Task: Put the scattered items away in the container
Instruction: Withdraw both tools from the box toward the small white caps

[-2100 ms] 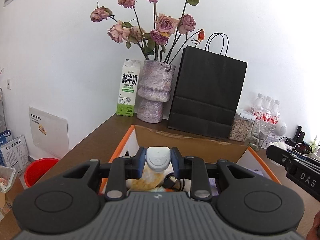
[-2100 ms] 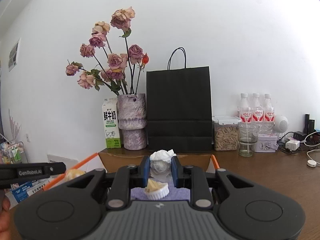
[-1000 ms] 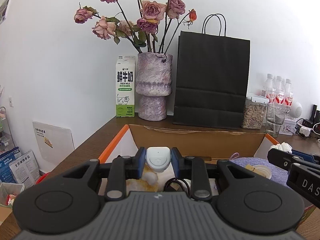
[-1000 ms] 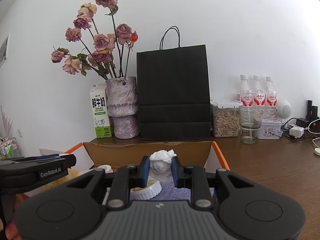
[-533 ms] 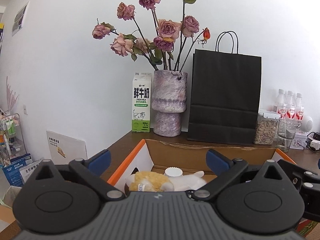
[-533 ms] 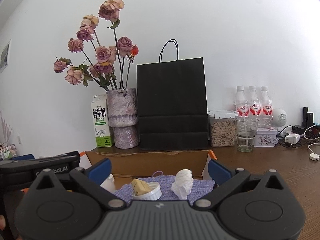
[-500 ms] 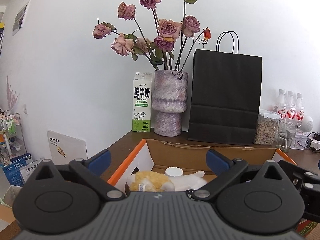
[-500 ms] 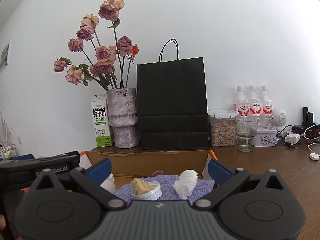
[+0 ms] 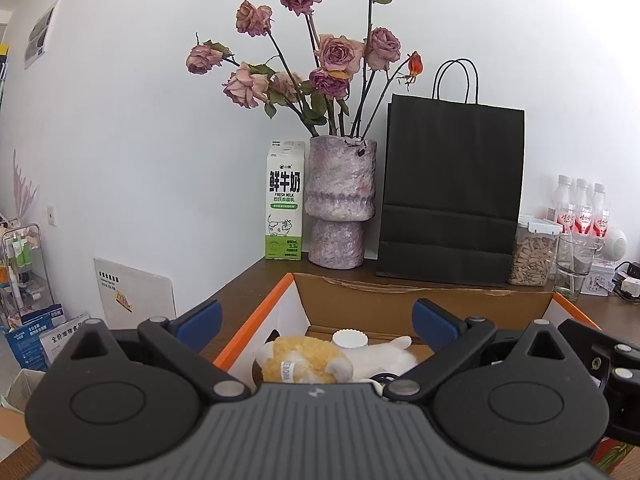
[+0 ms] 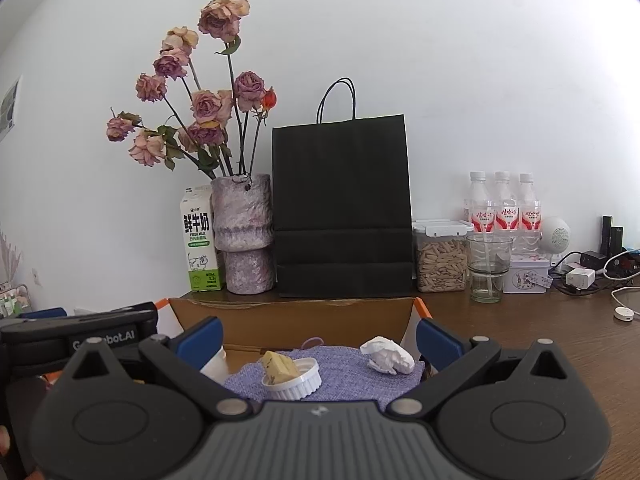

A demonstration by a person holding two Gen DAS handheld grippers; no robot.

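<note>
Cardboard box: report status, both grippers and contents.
Left gripper open, empty. Right gripper open, empty. Crumpled tissue on purple cloth inside cardboard box. Nothing in the way.

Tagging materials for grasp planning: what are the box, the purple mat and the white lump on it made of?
Box: corrugated cardboard, matte brown inside, orange-edged flaps. Purple mat: looks knitted or woven fabric, coarse texture. White lump: probably crumpled tissue or paper, creased and matte.

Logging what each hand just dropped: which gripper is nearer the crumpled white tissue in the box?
Right. The right gripper hangs open directly before the tissue; the left gripper is open over the plush toy, farther left.
</note>
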